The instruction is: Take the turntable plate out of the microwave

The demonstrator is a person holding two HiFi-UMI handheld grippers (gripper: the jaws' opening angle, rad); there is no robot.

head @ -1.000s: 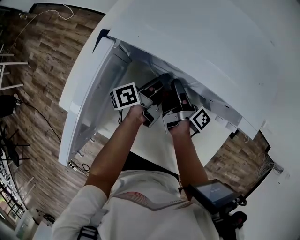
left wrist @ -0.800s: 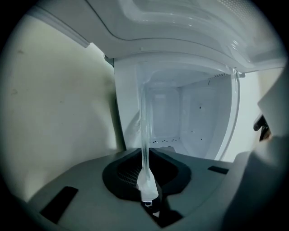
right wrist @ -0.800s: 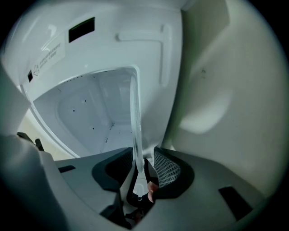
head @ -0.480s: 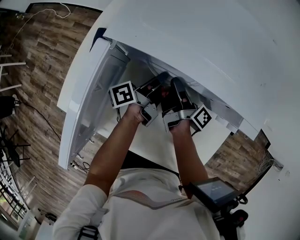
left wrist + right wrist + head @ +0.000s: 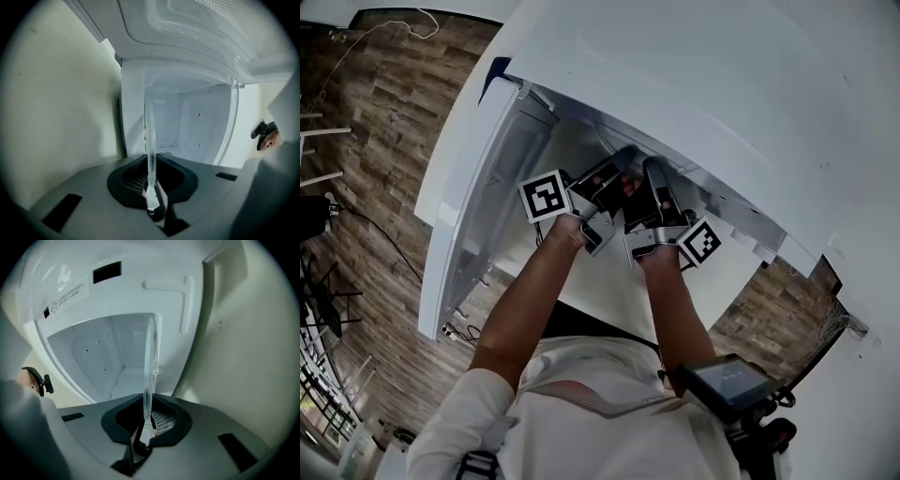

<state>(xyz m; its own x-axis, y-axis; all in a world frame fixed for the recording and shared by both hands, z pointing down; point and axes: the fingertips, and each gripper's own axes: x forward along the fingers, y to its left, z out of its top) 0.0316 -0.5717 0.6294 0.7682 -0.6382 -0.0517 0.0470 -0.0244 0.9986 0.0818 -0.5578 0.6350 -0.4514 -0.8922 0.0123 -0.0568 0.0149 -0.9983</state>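
Both grippers reach side by side into the open microwave [image 5: 703, 94], whose door [image 5: 478, 216] swings out to the person's left. In the head view the left gripper [image 5: 609, 176] and the right gripper [image 5: 654, 183] lie near each other, their front ends under the top edge of the opening, each marker cube back by the hand that holds it. The left hand [image 5: 567, 227] and right hand [image 5: 664, 253] grip the handles with both forearms stretched forward over a white worktop [image 5: 609, 295]. A wood floor [image 5: 375, 141] shows beyond the door.

The plate [image 5: 150, 140] is clear glass and shows edge-on in both gripper views, a thin pale band running from the jaws toward the white cavity [image 5: 197, 126]. Both pairs of jaws have just been closing, and each now pinches the plate's rim. In the left gripper view the rim sits deep in the dark notch with the pads against it on either side, and the right gripper view shows the same hold. The two grips lie on the near edge of the plate, not far apart.

The plate is at the mouth of the cavity, most of it inside. No view tells whether it rests on the cavity floor or hangs free. A printed label [image 5: 70, 294] sits on the frame beside the opening, its text too small to read.
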